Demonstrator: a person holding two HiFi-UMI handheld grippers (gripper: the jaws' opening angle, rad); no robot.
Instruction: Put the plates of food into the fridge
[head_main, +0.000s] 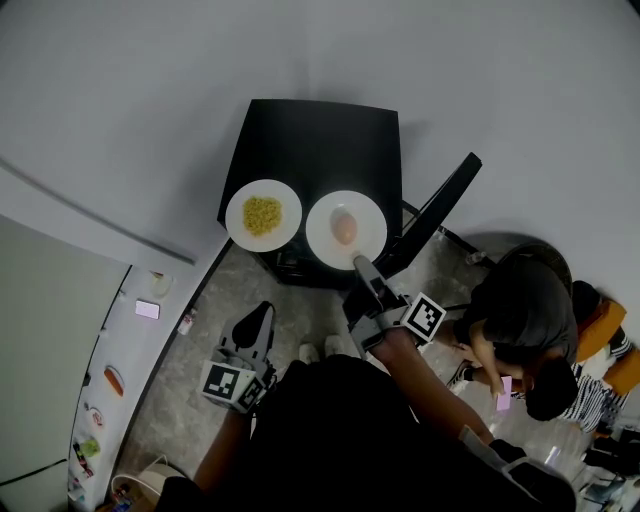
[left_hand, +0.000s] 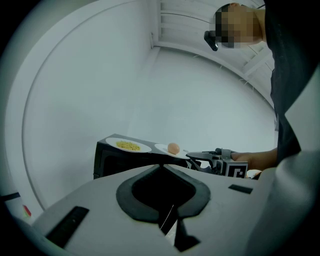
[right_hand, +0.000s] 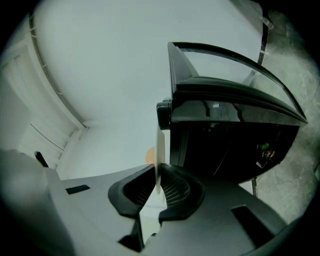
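The egg plate (head_main: 322, 246) lies flat on the near right part of a black table (head_main: 310, 140), a little above the middle of the head view. The egg (head_main: 344, 227) sits at its centre, long axis running up and down the frame. The right gripper (head_main: 362, 266) has its jaws closed on the plate's near rim, at the rim's lower right. In the right gripper view that rim shows edge-on as a thin pale strip running up between the two pads. The right hand reaches up the frame from the person's dark torso, and the gripper points up and slightly left.

A second plate (head_main: 238, 222) with yellow food (head_main: 262, 215) lies just left of the egg plate on the table's near left corner, close to it but apart.

The left gripper (head_main: 260, 315) hangs below the table over the stone floor (head_main: 190, 380), well apart from both plates. Its jaws are together with nothing between them.

A black panel (head_main: 440, 212) slants up from the table's right side. The fridge (head_main: 50, 350), with magnets on its side, fills the lower left. Another person (head_main: 520, 300) crouches at the lower right with a pink phone (head_main: 504, 393).
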